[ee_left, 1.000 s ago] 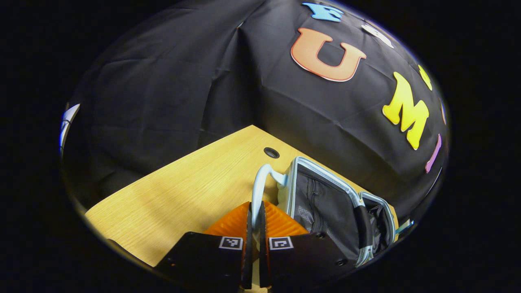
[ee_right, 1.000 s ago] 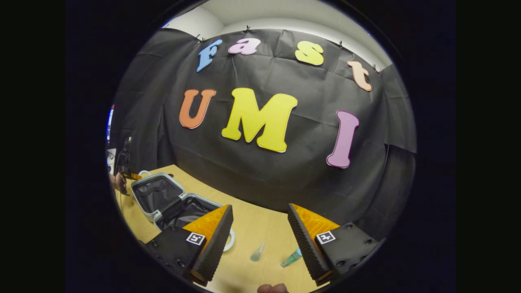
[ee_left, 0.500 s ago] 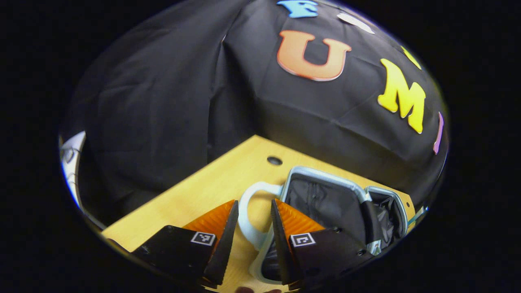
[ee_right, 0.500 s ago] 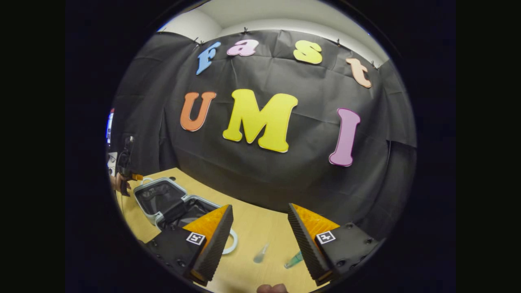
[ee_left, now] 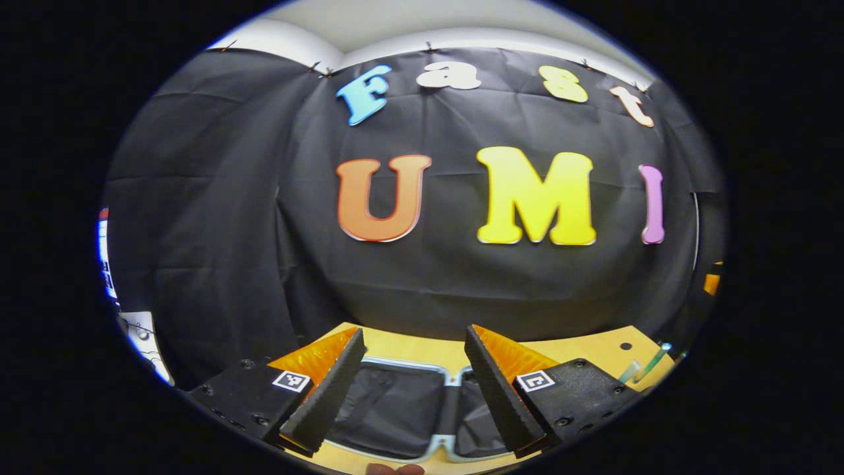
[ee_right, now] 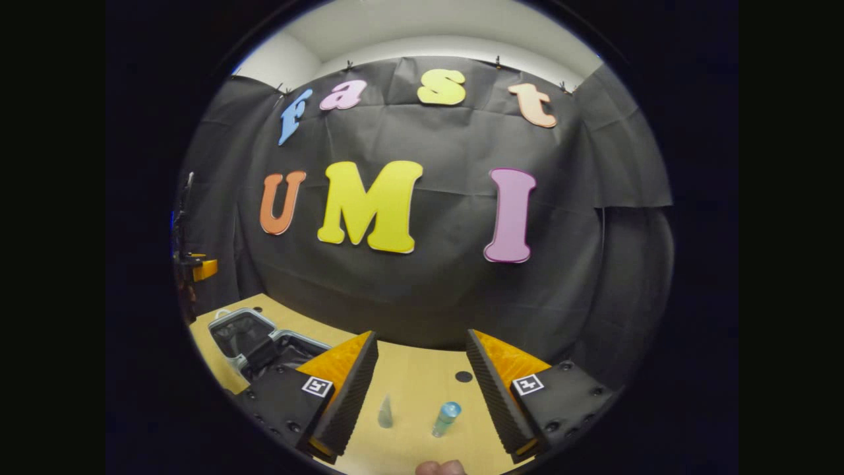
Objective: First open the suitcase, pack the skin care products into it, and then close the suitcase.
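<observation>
Left gripper view: I hold the left gripper (ee_left: 414, 386) level, facing the booth wall, its jaws wide apart with nothing between them. One second ago these jaws were clamped on the pale handle of the suitcase; half a second ago they had parted around it; now the handle is out of the gap and the view has swung from the table corner to the wall. The suitcase (ee_left: 402, 412) lies open on the table (ee_left: 593, 346), just beyond and below the jaws, its dark lining facing up and its light rim running across between the two fingers. Off to the right of the jaws, near the table's edge, a clear tube (ee_left: 630, 371) and a green-tipped tube (ee_left: 654, 361) lie side by side.

Right gripper view: my right gripper (ee_right: 422, 386) hovers above the table (ee_right: 415, 369) with its jaws apart and empty, as in both earlier frames. It has turned since then: the two skin care items, formerly lying toward the right finger, now sit in the gap between the jaws. The clear tube (ee_right: 385, 411) is nearer the left finger, and a bottle with a blue cap (ee_right: 446, 418) is nearer the right finger; they lie near each other but apart. The open suitcase (ee_right: 254, 340) rests to the left of the jaws, partly behind the left finger. At the far left edge part of the other gripper (ee_right: 191, 264) shows, higher above the suitcase than a second ago.
</observation>
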A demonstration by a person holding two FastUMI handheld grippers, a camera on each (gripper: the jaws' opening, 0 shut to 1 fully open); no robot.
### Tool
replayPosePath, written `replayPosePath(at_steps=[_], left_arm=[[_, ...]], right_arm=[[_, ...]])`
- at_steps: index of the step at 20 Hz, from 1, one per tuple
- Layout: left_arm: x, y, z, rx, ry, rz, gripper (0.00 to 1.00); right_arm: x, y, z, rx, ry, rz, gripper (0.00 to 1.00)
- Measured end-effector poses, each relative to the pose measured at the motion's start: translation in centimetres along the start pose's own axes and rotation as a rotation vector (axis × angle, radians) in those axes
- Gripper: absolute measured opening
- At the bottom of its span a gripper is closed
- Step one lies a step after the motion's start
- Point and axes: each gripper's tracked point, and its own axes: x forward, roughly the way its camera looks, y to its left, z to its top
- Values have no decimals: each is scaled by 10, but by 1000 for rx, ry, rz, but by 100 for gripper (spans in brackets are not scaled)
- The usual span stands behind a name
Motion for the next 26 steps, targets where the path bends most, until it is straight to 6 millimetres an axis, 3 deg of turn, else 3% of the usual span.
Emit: replayPosePath(at_steps=[2, 5, 9, 13, 16, 18, 22, 26], left_arm=[[-12, -57, -2, -5, -16, -44, 97], [-27, -139, -26, -7, 13, -129, 97], [-45, -240, -75, -8, 100, -271, 98], [-58, -318, -131, 19, 201, -399, 98], [-51, -357, -168, 57, 259, -447, 98], [-39, -372, -190, 71, 293, -445, 98], [-19, -378, -241, 42, 398, -414, 98], [5, -382, -272, 70, 463, -391, 97]], right_arm=[[-5, -20, -9, 5, 4, -16, 80], [-12, -51, -26, -3, 22, -51, 80], [-24, -88, -51, -25, 70, -84, 80], [-41, -114, -74, -25, 126, -114, 80], [-53, -129, -89, -31, 157, -129, 80], [-59, -140, -100, -34, 182, -145, 80], [-68, -160, -127, -35, 249, -177, 80], [-70, -167, -139, -38, 285, -182, 80]])
